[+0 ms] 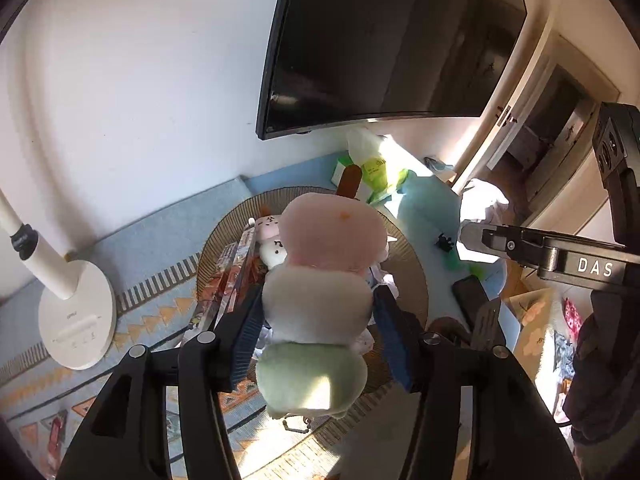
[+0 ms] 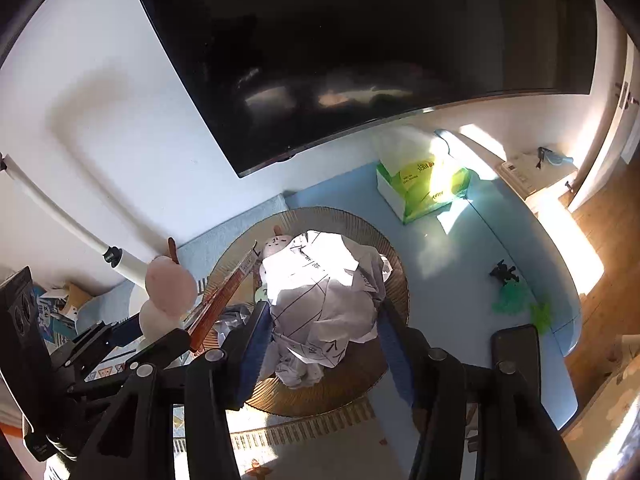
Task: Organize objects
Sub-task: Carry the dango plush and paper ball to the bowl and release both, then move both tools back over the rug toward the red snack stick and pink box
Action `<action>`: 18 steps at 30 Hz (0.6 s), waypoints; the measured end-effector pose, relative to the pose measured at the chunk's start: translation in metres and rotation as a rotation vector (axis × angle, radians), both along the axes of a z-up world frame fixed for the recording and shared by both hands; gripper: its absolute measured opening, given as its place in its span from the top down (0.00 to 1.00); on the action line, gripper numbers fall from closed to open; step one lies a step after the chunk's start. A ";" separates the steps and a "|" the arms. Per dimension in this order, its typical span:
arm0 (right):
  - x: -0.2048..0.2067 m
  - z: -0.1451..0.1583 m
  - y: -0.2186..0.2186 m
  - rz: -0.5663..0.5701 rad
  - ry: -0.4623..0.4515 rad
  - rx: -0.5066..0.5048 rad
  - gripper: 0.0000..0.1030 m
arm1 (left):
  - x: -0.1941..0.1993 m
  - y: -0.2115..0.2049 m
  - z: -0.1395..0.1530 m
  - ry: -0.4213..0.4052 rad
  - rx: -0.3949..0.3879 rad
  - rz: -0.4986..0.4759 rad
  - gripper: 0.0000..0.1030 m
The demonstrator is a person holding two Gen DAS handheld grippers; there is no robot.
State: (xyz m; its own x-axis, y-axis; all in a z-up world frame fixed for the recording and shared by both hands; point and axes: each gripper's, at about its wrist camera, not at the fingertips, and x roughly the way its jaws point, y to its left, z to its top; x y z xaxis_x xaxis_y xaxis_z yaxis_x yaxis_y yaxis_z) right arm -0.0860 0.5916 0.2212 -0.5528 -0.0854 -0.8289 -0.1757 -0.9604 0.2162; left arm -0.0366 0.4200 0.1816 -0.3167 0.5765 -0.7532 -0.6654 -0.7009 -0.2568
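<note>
Over the round woven tray (image 2: 384,256), the right gripper (image 2: 324,340) clamps crumpled paper (image 2: 320,304) directly above it, while the left gripper (image 1: 316,316), just beside, pinches the dango plush (image 1: 320,280), skewer pointing away along its fingers.

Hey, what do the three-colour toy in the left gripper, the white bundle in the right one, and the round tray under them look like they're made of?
The toy looks like soft plush: fuzzy matte pink, white and green lumps on a brown stick. The white bundle looks like crumpled paper with printed lines, though thin cloth is possible. The tray looks like woven rattan or ribbed wood, brown with fine radial ridges.
</note>
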 end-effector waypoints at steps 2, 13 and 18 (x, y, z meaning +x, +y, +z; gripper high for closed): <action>-0.002 -0.009 0.000 0.014 -0.023 0.001 0.24 | -0.003 -0.003 -0.006 -0.019 -0.008 0.026 0.21; 0.008 -0.021 -0.004 0.006 -0.052 -0.042 0.24 | -0.020 -0.088 -0.025 -0.126 0.036 0.215 0.21; 0.009 -0.025 -0.030 0.046 -0.067 -0.047 0.24 | -0.024 -0.137 -0.033 -0.134 0.024 0.310 0.21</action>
State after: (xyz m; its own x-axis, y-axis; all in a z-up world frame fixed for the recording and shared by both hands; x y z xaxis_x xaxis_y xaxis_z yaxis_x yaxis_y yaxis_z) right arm -0.0774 0.5612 0.1963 -0.4910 -0.1494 -0.8583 -0.1472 -0.9568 0.2507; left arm -0.0609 0.2834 0.1490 -0.3791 0.4865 -0.7871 -0.3805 -0.8573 -0.3467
